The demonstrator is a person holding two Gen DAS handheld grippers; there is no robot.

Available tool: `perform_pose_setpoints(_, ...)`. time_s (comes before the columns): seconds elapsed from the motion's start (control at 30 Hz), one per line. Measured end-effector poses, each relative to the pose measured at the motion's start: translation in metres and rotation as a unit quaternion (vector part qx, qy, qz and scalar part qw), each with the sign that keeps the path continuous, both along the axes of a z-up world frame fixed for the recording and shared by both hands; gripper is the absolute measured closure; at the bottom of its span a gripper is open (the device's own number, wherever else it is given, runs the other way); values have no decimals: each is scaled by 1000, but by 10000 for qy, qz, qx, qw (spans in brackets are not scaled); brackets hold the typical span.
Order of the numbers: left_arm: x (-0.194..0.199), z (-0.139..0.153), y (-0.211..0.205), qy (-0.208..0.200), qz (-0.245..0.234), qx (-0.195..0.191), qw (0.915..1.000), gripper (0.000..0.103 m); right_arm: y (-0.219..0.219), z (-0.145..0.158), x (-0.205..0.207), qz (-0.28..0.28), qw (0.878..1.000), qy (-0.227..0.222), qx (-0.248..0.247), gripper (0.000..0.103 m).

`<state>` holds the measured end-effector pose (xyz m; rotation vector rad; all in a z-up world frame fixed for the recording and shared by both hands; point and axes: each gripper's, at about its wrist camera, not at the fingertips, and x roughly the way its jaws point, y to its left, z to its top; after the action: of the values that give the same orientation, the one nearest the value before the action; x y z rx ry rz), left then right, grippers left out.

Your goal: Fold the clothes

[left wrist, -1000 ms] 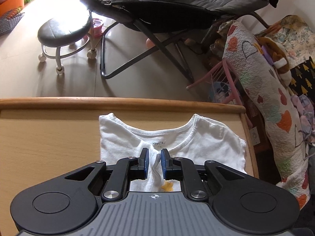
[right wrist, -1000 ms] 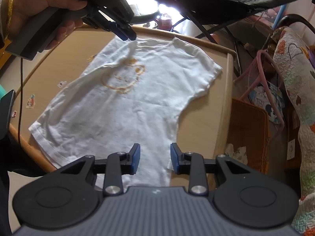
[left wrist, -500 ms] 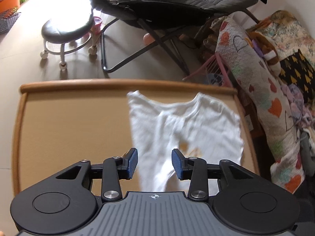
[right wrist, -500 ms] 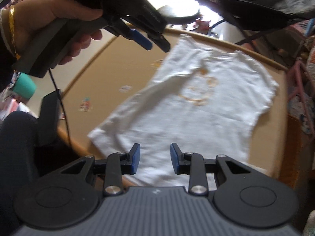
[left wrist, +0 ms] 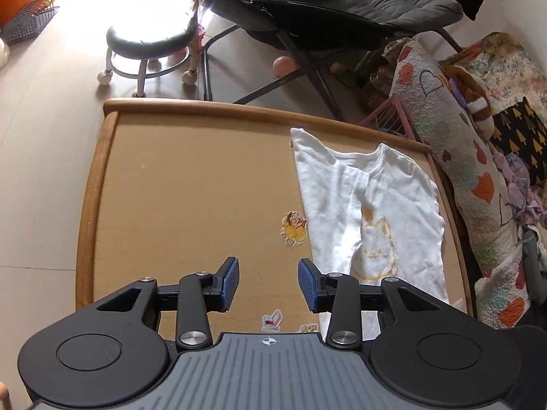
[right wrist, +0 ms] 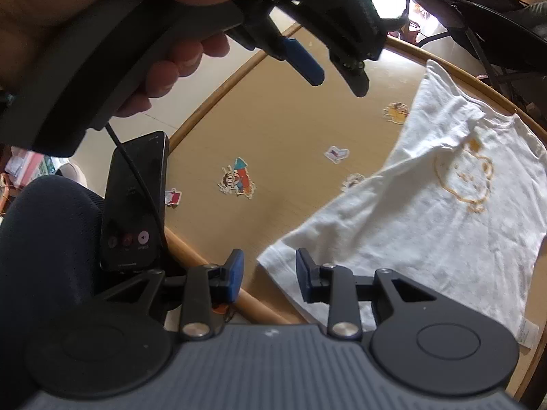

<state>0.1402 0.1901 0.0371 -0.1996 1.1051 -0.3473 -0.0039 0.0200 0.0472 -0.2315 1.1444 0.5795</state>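
A white T-shirt [left wrist: 372, 205] with a yellow cartoon print lies spread on the right part of the wooden table [left wrist: 191, 184], collar toward the far edge. My left gripper [left wrist: 268, 275] hovers open over bare wood just left of the shirt, holding nothing. In the right wrist view the shirt [right wrist: 444, 225] stretches away to the right. My right gripper [right wrist: 270, 271] stands open at the shirt's near left hem corner by the table's front rim, with no cloth between its fingers. The left gripper [right wrist: 336, 80], held in a hand, hangs high above the table.
A phone [right wrist: 135, 201] leans at the table's near left rim beside a person's knee [right wrist: 44, 239]. Stickers [right wrist: 237, 179] dot the wood. Beyond the table stand a rolling stool [left wrist: 150, 44] and a grey folding chair [left wrist: 342, 7]; a quilted blanket [left wrist: 454, 171] crowds the right side.
My left gripper let go of the shirt near the collar, opened, and drew back and to the left. My right gripper swung left to the hem's left corner.
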Motion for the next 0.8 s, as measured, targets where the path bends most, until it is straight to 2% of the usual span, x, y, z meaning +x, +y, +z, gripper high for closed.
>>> perform_pose_setpoints(0.2,-2,-3,2,-39,88,-124,9999,62,23,-12,-1,92,9993,-55,-365,72)
perform_pose_setpoints(0.37,-5,-5,3,-62,151,-219,9996,62,30,-21,-14,330,9966,-378,-654,76)
perform_pose_setpoints(0.5,-6,-7,5,-47,217,-250,9994,62,28,-21,-17,253,9970,-419,-605,93)
perform_pose_setpoints(0.53,-7,-7,5,-41,223,-256,9994,62,25,-20,-18,211,9972,-417,-583,95)
perform_pose_setpoints(0.8,-7,-4,-3,-40,169,-263,9995,62,-4,2,-27,-278,9987,-408,-95,96)
